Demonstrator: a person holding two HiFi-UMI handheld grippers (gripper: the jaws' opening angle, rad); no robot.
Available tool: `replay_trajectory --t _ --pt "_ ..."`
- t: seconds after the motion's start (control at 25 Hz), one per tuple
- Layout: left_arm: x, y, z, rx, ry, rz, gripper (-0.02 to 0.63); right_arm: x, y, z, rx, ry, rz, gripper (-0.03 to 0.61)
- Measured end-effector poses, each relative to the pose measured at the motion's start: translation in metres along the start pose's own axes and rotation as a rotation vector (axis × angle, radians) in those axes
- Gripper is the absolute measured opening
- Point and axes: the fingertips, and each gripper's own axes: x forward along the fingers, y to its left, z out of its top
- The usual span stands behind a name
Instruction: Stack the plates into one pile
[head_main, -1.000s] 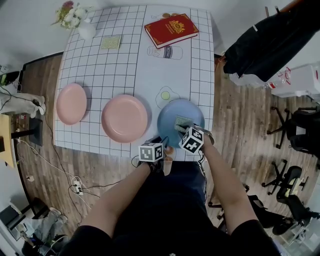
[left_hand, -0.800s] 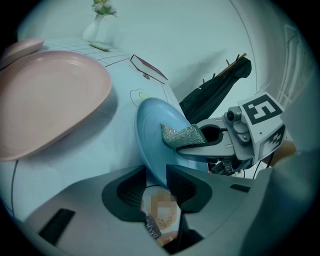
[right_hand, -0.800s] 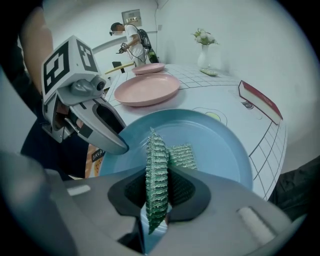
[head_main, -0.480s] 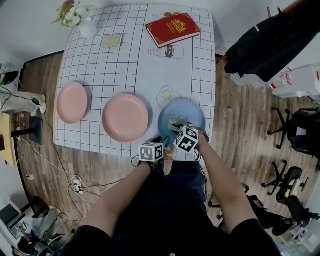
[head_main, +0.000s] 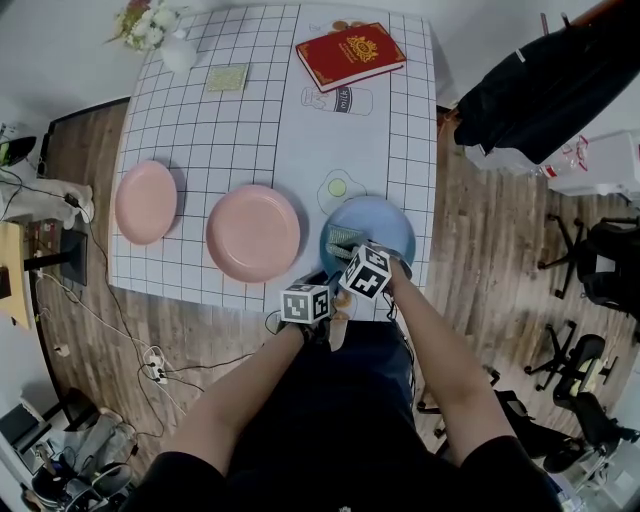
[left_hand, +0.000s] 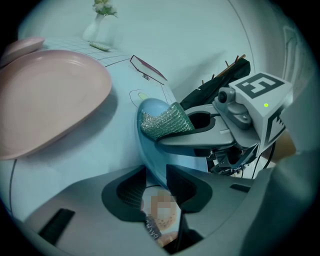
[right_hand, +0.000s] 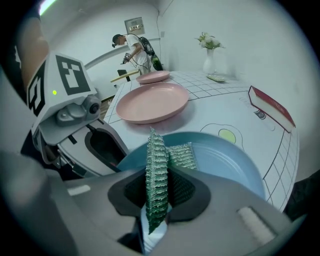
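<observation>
We have the blue plate (head_main: 388, 218) at the table's (head_main: 250, 130) 5 o'clock corner. Its near rim reaches the table's 6 o'clock edge and its right rim sits just inside the 3 o'clock edge. Our left gripper (left_hand: 156, 186) comes in from 6 o'clock and is clenched on that near rim, with the blue edge pinched between its two pads. Our right gripper (right_hand: 159, 192) is over the plate, clamped on a green scouring sponge (right_hand: 156, 165). The sponge's free end lies on the plate toward its 9 o'clock side. The two grippers are just beside each other, the left at 8 o'clock of the right.

At 9 o'clock of the blue plate sits the large pink plate (head_main: 253, 233), with only a narrow strip of checked cloth between the two rims. Its near rim stands a little back from the table's 6 o'clock edge. Further toward 9 o'clock the small pink plate (head_main: 146, 202) lies near the table's left edge, a slim gap apart from the large one.

The 12 o'clock half of the table is mostly bare cloth. A red book (head_main: 350, 56) lies at 1 o'clock near the far edge. A small green mat (head_main: 228, 78) is at 11 o'clock, and a white vase (head_main: 178, 55) of flowers stands at the 11 o'clock corner. Off the table at 3 o'clock there is open wooden floor (head_main: 470, 230).
</observation>
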Motion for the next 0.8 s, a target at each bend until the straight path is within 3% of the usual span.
replay_trajectory --t 0.8 --pt "0.000 -0.001 -0.002 -0.010 0.002 0.000 0.110 -0.008 0.009 0.023 0.016 -0.112 0.000 0.078"
